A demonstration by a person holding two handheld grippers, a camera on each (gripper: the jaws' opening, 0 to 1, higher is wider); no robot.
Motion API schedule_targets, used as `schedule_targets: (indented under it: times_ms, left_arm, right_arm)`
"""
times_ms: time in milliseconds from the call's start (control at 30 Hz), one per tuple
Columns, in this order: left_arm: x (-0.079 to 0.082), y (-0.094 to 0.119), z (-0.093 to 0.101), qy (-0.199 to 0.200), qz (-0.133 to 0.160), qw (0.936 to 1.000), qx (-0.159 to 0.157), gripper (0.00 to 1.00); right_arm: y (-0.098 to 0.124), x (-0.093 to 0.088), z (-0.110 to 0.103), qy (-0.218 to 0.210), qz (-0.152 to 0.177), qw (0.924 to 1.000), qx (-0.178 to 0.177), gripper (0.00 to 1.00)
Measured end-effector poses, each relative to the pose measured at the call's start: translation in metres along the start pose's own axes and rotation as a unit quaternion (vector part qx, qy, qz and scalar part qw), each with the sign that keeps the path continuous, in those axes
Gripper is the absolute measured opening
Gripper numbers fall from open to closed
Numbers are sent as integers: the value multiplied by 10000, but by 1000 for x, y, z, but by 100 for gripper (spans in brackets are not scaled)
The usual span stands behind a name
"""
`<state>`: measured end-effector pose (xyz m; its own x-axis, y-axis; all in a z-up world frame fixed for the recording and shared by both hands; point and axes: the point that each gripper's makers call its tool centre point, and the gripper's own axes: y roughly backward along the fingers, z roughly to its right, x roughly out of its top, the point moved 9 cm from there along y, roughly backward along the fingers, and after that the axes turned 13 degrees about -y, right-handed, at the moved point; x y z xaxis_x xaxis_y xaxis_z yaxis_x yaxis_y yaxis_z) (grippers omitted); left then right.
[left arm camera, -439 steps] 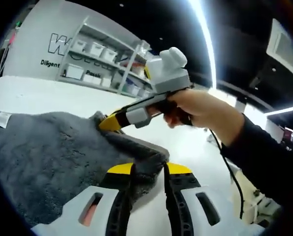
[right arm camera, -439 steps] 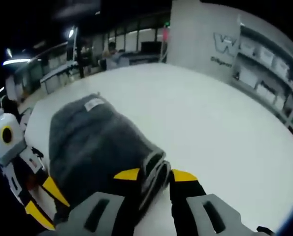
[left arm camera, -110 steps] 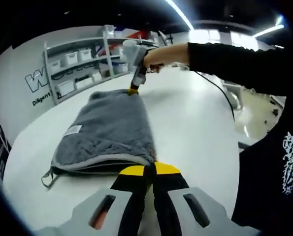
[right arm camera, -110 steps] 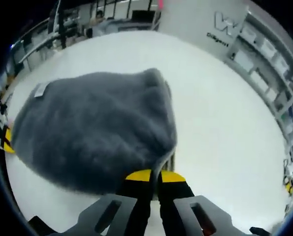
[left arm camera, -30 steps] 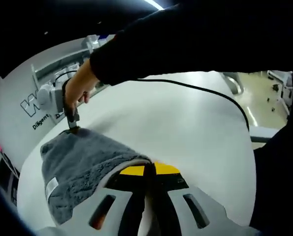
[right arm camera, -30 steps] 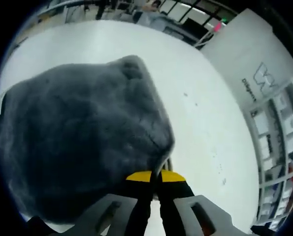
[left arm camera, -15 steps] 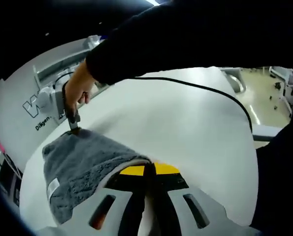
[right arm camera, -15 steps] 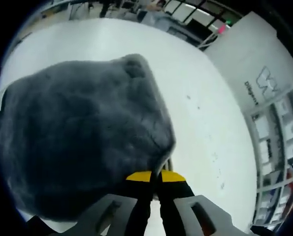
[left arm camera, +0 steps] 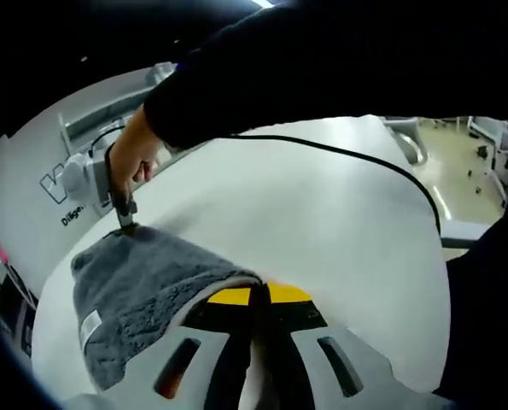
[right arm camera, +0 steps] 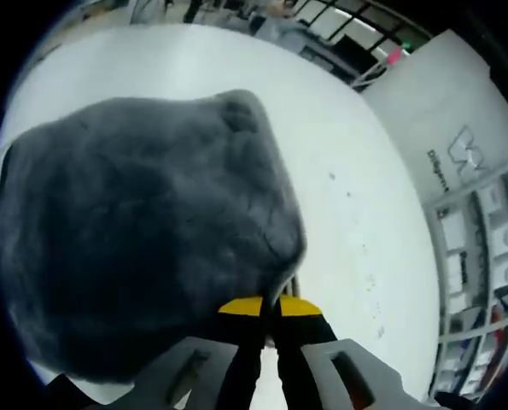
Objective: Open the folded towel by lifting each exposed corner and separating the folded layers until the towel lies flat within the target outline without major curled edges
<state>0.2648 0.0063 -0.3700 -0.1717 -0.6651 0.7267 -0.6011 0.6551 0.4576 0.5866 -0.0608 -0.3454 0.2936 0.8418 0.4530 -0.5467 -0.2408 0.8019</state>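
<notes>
A grey fluffy towel lies on the white table, with a small white label near one edge. My left gripper is shut on the towel's near corner, the cloth edge pinched between its yellow-tipped jaws. Across the towel, the right gripper held in a person's hand pinches the far corner. In the right gripper view the towel spreads wide ahead, and my right gripper is shut on its corner edge.
A person's dark sleeve and a black cable cross above the table. Shelves with white bins stand along a wall with lettering. Bare white table lies beyond the towel.
Hardly anything has moved. Both grippers keep their grip on the towel corners; the views shifted only slightly.
</notes>
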Motion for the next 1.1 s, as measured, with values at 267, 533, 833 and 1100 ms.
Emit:
schedule_targets:
  times_ms: [267, 533, 833, 1100]
  left_arm:
    - [-2, -1, -3, 295, 133, 9994, -105, 4]
    - [0, 1, 0, 198, 184, 9996, -127, 10]
    - [2, 11, 0, 310, 207, 9991, -221, 22]
    - [8, 26, -3, 419, 453, 9976, -321, 38]
  right_arm:
    - [-3, 1, 3, 45, 75, 10000, -8, 0]
    - [-4, 0, 5, 72, 117, 9999, -5, 0]
    - [-4, 2, 7, 75, 103, 9999, 24, 0]
    - [-3, 2, 9, 39, 91, 9999, 98, 0]
